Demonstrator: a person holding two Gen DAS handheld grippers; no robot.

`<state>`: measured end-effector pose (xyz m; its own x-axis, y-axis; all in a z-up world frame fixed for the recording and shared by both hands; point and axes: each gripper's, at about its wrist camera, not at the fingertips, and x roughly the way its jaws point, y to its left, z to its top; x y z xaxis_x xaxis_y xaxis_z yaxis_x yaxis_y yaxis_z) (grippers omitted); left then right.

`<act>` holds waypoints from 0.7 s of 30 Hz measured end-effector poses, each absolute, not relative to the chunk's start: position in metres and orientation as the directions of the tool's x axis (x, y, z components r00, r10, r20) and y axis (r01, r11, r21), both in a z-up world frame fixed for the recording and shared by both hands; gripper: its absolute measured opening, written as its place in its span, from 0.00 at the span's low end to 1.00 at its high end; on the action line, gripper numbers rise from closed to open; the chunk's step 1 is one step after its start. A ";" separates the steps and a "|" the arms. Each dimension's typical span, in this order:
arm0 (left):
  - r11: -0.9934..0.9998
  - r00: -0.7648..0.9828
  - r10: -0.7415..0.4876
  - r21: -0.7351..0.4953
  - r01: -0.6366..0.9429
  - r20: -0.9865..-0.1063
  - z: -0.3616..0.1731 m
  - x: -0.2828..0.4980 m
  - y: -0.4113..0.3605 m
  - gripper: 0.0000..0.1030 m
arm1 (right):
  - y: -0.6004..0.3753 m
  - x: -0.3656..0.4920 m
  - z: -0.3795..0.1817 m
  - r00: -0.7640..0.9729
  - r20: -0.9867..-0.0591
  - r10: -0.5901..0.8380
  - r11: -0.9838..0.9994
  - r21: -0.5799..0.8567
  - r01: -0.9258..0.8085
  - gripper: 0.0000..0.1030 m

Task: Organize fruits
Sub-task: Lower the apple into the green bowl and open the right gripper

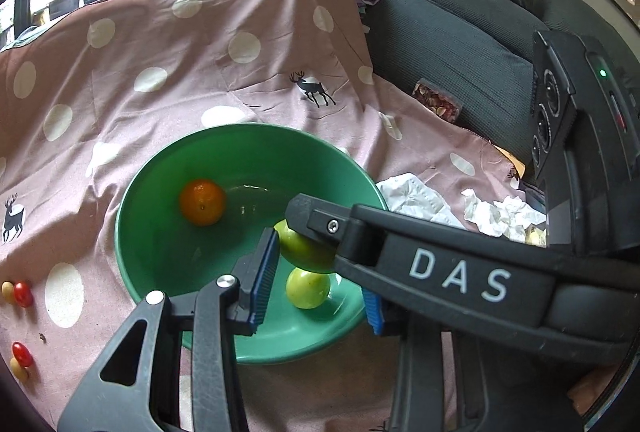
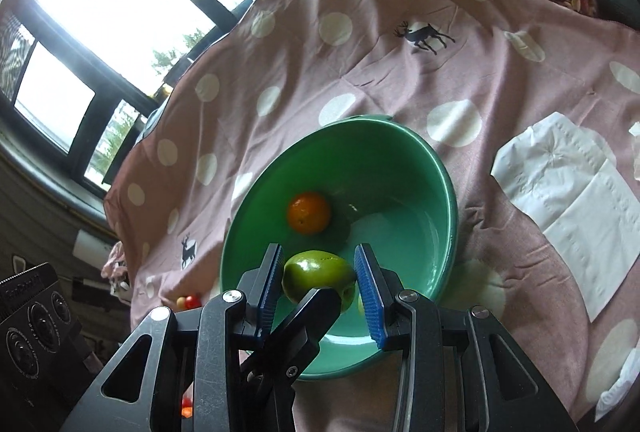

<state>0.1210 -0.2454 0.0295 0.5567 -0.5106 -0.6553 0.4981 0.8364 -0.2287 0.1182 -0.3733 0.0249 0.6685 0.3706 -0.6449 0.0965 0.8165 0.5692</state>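
A green bowl (image 1: 160, 232) sits on a pink dotted cloth; it also shows in the right wrist view (image 2: 420, 172). Inside lie an orange (image 1: 202, 202) and a small green fruit (image 1: 308, 288). The orange also shows in the right wrist view (image 2: 309, 213). My right gripper (image 2: 320, 282) is shut on a green apple (image 2: 316, 274) and holds it over the bowl; the apple also shows in the left wrist view (image 1: 300, 248) under the right gripper's finger. My left gripper (image 1: 316, 286) is open over the bowl, its blue pads either side of the small green fruit.
Small red and yellow fruits (image 1: 18, 294) lie on the cloth at the left, more below (image 1: 21, 362). White tissues (image 1: 492, 212) lie to the right; a flat napkin (image 2: 568, 200) lies right of the bowl. A dark sofa (image 1: 460, 44) stands behind.
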 end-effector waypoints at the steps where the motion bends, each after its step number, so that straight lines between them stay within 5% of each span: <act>1: 0.835 0.554 -0.512 -0.229 0.500 -0.656 0.029 0.121 -0.246 0.36 | -0.374 0.118 0.025 0.669 -0.646 0.369 0.816 0.569 0.100 0.39; 21: 0.816 0.501 -0.548 -0.294 0.498 -0.670 0.014 0.128 -0.248 0.36 | -0.379 0.122 0.017 0.647 -0.688 0.330 0.822 0.546 0.162 0.39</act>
